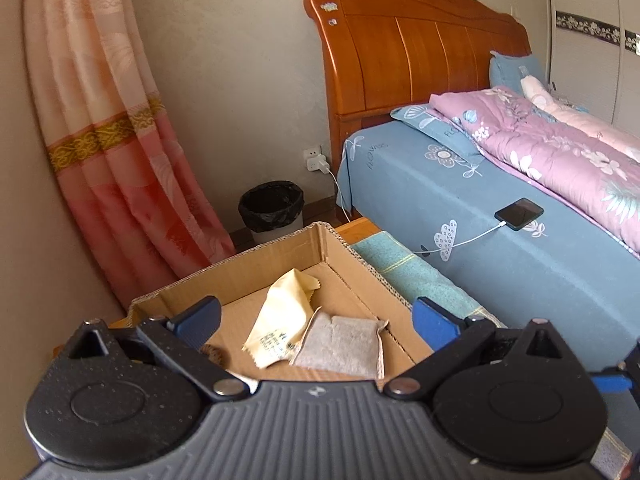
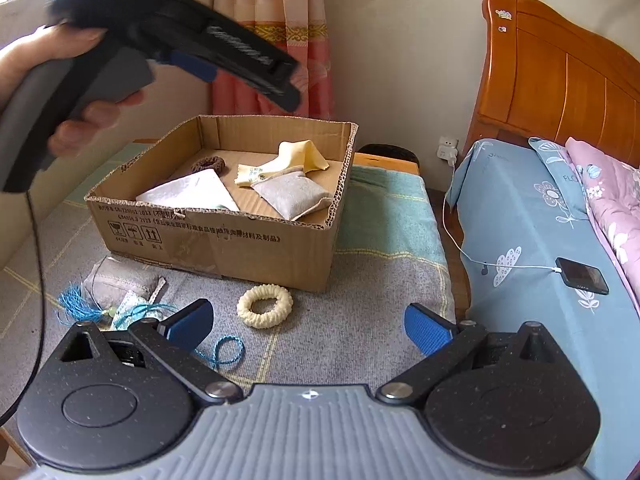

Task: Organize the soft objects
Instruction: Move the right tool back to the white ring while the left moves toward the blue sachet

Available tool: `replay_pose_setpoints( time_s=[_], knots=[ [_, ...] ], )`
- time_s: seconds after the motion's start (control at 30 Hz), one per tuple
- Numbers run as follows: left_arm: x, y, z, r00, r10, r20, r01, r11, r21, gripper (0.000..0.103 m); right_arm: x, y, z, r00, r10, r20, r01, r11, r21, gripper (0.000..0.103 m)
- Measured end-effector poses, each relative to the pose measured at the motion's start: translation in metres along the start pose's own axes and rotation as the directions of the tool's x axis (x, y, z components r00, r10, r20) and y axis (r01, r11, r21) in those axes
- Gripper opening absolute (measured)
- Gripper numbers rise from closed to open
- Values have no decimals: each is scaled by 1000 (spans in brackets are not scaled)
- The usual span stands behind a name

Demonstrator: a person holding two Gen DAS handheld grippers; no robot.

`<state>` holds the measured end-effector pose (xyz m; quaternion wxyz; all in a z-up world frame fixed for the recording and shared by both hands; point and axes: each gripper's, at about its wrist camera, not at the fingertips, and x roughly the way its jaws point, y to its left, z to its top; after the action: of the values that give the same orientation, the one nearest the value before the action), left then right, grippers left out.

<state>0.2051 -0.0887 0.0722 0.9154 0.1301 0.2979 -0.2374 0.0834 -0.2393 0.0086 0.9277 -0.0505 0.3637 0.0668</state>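
Beige walls (image 1: 224,60), pink curtain (image 1: 100,128), wooden headboard (image 1: 408,48), blue-sheeted bed (image 1: 520,248), black-lined bin (image 1: 272,208), daylight

cardboard box (image 2: 224,236): one
grey pouches: two, one in the box (image 2: 290,196), one outside (image 2: 120,280)
scrunchies: two, brown (image 2: 208,166), cream (image 2: 265,306)
yellow cloth (image 2: 296,156): one
white cloth (image 2: 192,196): one
phone (image 2: 582,275): one

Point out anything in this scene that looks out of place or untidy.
Several soft items lie loose on the mat outside the cardboard box: a cream scrunchie, a grey pouch and tangled blue cord. A phone charges on the bed's edge, its cable hanging across the gap.
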Motion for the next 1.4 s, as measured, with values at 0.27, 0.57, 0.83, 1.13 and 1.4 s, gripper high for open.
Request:
replay_pose_setpoints(
  time_s=[0.27,0.57,0.83,1.13,1.4],
  knots=[
    [-35,10,-31,999,47,10,-46,998,-48,102,-3,1,-4,1000,-5,4,5,1000,23,103],
    [-60,16,-93,991,125,-39,-129,984,-123,102,-2,6,-10,1000,24,1,-24,997,80,103],
    [-67,19,-147,954,279,-113,-296,937,-186,102,3,9,-17,999,42,-14,-40,995,94,103],
    [-62,33,-183,939,274,-206,-323,910,-260,102,32,11,-24,997,-5,-79,13,995,101,103],
    [-60,40,-188,945,257,-202,-309,904,-296,102,65,17,-10,995,-40,-86,48,994,94,103]
  ],
)
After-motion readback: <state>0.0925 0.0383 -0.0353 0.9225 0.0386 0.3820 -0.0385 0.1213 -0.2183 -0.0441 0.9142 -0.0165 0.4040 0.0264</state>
